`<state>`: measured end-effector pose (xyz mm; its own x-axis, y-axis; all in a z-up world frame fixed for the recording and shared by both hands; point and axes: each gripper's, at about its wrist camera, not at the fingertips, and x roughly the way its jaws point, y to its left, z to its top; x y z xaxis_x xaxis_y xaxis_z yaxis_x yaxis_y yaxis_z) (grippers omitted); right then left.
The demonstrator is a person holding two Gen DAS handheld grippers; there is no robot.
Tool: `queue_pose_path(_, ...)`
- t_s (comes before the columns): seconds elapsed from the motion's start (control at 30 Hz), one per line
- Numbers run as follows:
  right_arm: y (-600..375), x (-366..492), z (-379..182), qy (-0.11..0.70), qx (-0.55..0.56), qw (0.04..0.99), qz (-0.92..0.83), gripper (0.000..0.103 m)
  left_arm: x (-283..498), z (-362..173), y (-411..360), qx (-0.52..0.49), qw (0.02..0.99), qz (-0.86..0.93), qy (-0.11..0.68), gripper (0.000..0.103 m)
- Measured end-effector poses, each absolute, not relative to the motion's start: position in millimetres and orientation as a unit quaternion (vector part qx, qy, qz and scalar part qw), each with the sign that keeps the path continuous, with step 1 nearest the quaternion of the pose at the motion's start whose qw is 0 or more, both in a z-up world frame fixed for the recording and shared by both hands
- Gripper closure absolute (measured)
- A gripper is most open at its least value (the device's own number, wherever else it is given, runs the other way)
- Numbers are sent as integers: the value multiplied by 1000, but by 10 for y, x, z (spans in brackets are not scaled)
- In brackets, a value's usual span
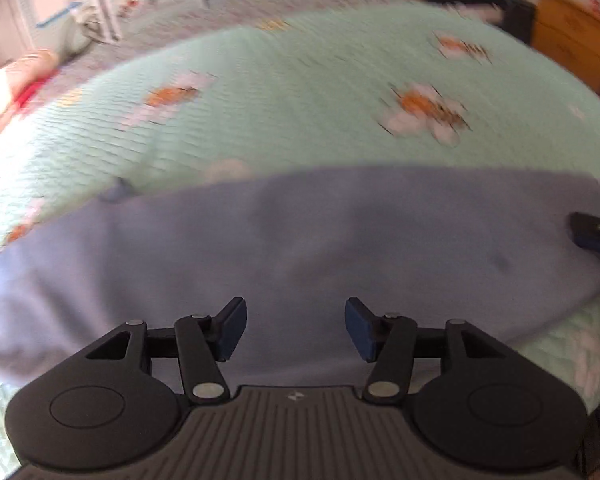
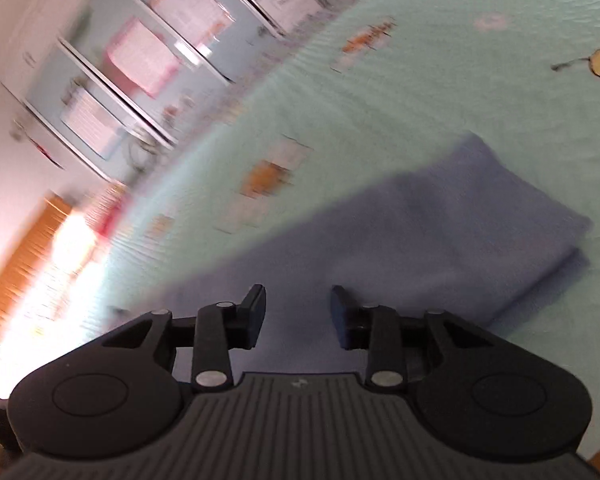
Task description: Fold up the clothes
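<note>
A blue garment point(image 1: 340, 240) lies flat across a mint-green bedspread point(image 1: 300, 100) printed with flowers. My left gripper point(image 1: 296, 328) hovers over its near edge, open, with nothing between the pads. At the cloth's right end a dark blue fingertip point(image 1: 594, 232) of the other gripper pokes into view. In the right wrist view the garment point(image 2: 440, 240) looks folded, with a layered edge at its right corner. My right gripper point(image 2: 298, 316) is over the cloth's near part, jaws apart and empty. Both views are blurred.
The bedspread point(image 2: 420, 80) stretches far beyond the garment. A pink and red item point(image 1: 16, 80) lies at the bed's far left. White cabinets point(image 1: 60, 8) stand behind the bed, and a wooden dresser point(image 1: 572, 36) stands at the back right. Pale shelves point(image 2: 140, 60) fill the left.
</note>
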<state>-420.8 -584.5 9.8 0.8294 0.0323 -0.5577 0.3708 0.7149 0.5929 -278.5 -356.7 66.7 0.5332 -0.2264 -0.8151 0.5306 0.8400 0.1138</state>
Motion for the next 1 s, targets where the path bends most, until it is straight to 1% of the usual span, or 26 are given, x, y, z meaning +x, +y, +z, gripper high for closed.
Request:
queue_pose_path(0.03, -5853, -4214, 57, 279, 344, 890, -106, 103, -2806, 627, -3602, 179, 857, -216, 432, 45)
queue_pose_path(0.2, -5872, -4233, 166, 283, 339, 892, -93, 103, -2761, 605, -3677, 182, 859, -206, 433, 44)
queue_pose_path(0.23, -5849, -4243, 226, 279, 336, 895, -91, 96, -2756, 614, -3670, 180, 858, -205, 435, 44)
queue_pose_path(0.33, -5748, -4232, 422, 254, 318, 911, -71, 96, -2759, 609, -3669, 181, 859, -200, 435, 43)
queue_pose_path(0.43, -5720, -4057, 459, 245, 321, 914, -31, 96, -2745, 615, -3674, 183, 859, -197, 436, 42)
queue_pose_path(0.47, -5723, -3975, 449, 246, 326, 913, -18, 90, -2741, 616, -3677, 184, 858, -196, 437, 42)
queue_pose_path(0.53, -5832, -3828, 246, 275, 354, 894, -16, 81, -2722, 618, -3672, 182, 857, -196, 440, 42)
queue_pose_path(0.57, -5889, -3762, 145, 288, 369, 884, -16, 85, -2718, 617, -3670, 182, 857, -196, 441, 41)
queue_pose_path(0.63, -6044, -3765, -43, 292, 406, 866, -27, 103, -2709, 615, -3665, 181, 856, -197, 442, 40)
queue_pose_path(0.7, -6171, -3845, -88, 278, 443, 852, -30, 103, -2699, 613, -3661, 181, 855, -197, 444, 39)
queue_pose_path(0.73, -6159, -3881, -15, 274, 432, 858, -41, 103, -2695, 611, -3660, 181, 855, -197, 444, 38)
queue_pose_path(0.77, -6146, -3917, 56, 270, 421, 864, -52, 96, -2691, 607, -3662, 180, 855, -195, 445, 36)
queue_pose_path(0.8, -6126, -3953, 117, 261, 411, 872, -54, 94, -2687, 604, -3663, 180, 855, -194, 445, 35)
queue_pose_path(0.83, -6110, -3988, 174, 251, 403, 878, -56, 89, -2684, 601, -3664, 180, 855, -193, 446, 34)
queue_pose_path(0.87, -6133, -4010, 191, 244, 404, 880, -54, 81, -2681, 598, -3663, 180, 855, -192, 446, 33)
queue_pose_path(0.9, -6182, -4031, 167, 243, 406, 879, -57, 78, -2679, 597, -3659, 179, 856, -192, 446, 33)
queue_pose_path(0.93, -6232, -4016, 122, 251, 405, 876, -67, 79, -2678, 596, -3655, 178, 856, -192, 446, 33)
queue_pose_path(0.97, -6286, -3964, 58, 258, 407, 873, -71, 82, -2678, 596, -3652, 178, 855, -193, 446, 33)
queue_pose_path(1.0, -6309, -3940, 18, 262, 408, 871, -76, 95, -2677, 597, -3649, 178, 855, -193, 447, 33)
